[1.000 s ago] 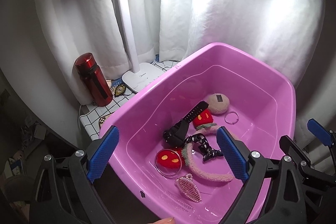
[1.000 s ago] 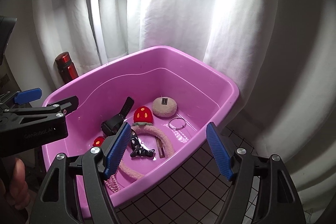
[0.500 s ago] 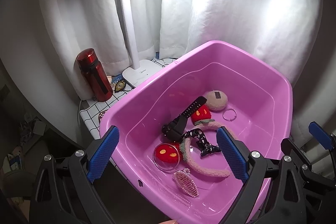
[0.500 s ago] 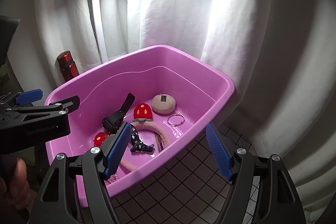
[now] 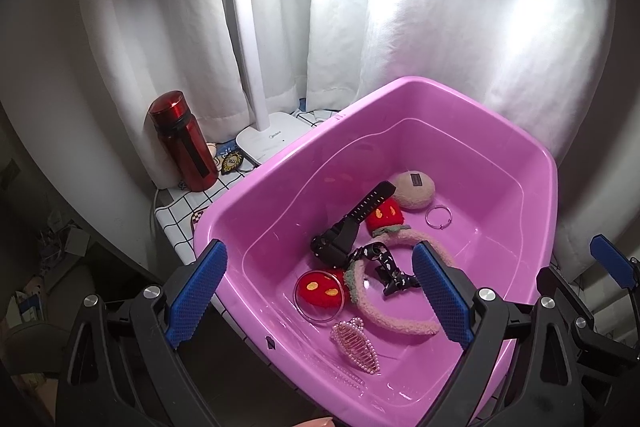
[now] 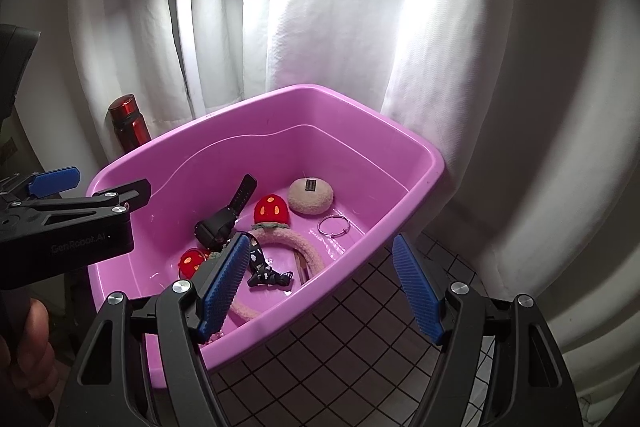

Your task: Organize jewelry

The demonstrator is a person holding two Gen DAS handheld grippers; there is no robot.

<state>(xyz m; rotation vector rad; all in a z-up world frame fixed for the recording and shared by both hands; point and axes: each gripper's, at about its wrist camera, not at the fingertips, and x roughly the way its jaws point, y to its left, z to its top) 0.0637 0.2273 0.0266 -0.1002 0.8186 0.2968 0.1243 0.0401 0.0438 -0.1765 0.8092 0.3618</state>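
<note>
Right now both the left gripper [image 5: 320, 291] and the right gripper [image 6: 320, 283] hang above the glossy pink plastic tub [image 5: 536, 163] with jaws spread wide and nothing between them. All the pieces lie loose on its floor: a black strap watch [image 5: 348, 227], a fuzzy pink headband [image 5: 400, 319], a thin silver ring [image 5: 439, 217] and a pearl-edged pink hair clip [image 5: 356, 343]. Because the watch, the black ribbon [image 5: 388, 267] and the headband overlap, a careless pinch could likely drag up several at once, and the ring might slip from the pads on that slick floor.
</note>
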